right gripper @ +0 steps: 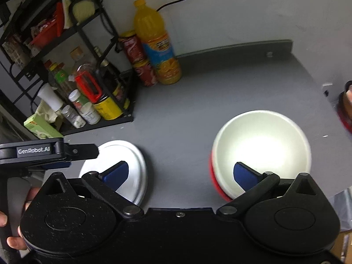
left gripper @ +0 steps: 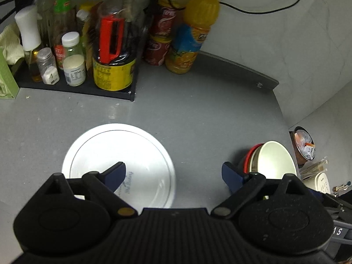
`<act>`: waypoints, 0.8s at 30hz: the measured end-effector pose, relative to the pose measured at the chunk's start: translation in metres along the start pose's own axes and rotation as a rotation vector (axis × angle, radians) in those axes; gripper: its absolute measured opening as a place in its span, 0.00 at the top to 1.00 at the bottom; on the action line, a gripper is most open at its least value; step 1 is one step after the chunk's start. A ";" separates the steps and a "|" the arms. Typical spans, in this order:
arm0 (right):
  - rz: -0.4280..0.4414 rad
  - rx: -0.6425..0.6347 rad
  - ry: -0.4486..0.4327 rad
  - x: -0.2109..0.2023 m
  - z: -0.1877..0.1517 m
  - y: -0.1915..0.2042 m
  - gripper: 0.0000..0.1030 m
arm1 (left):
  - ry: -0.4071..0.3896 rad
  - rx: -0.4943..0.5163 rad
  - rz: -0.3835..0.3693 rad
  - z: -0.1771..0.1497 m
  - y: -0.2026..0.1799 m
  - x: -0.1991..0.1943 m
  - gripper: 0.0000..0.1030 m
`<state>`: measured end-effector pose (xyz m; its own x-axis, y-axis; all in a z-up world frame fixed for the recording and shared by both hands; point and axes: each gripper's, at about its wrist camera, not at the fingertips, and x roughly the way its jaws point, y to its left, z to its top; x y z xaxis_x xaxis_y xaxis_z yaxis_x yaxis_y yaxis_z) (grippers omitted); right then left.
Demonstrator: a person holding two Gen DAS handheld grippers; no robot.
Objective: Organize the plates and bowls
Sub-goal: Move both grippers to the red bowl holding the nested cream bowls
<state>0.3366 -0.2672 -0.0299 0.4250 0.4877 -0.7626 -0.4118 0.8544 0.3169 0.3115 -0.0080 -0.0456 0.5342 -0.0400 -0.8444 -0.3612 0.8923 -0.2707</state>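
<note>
A white plate (left gripper: 123, 158) lies flat on the grey counter; it also shows in the right wrist view (right gripper: 132, 165). A bowl (left gripper: 275, 160) with a cream inside and red outside sits to its right, large in the right wrist view (right gripper: 261, 145). My left gripper (left gripper: 173, 176) is open and empty, its left finger over the plate's near part. My right gripper (right gripper: 181, 173) is open and empty, above the gap between plate and bowl, its right finger over the bowl's near rim. The left gripper's body (right gripper: 44, 151) shows at the left of the right wrist view.
A black rack (right gripper: 72, 44) with sauce bottles and jars (left gripper: 72, 61) stands at the back left. An orange juice bottle (left gripper: 193, 28) and red cans (left gripper: 160, 35) stand by the wall. The counter's right edge (left gripper: 283, 118) drops to a bin (left gripper: 304, 145).
</note>
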 end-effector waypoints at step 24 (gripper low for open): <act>-0.100 0.064 -0.069 -0.034 0.000 -0.122 0.01 | -0.010 0.125 -0.037 -0.014 -0.131 0.034 0.10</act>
<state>0.3727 -0.3878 -0.0428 0.5166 0.4088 -0.7523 -0.3134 0.9080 0.2782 0.3664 -0.1321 -0.0452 0.5537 -0.0703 -0.8298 -0.2430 0.9394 -0.2417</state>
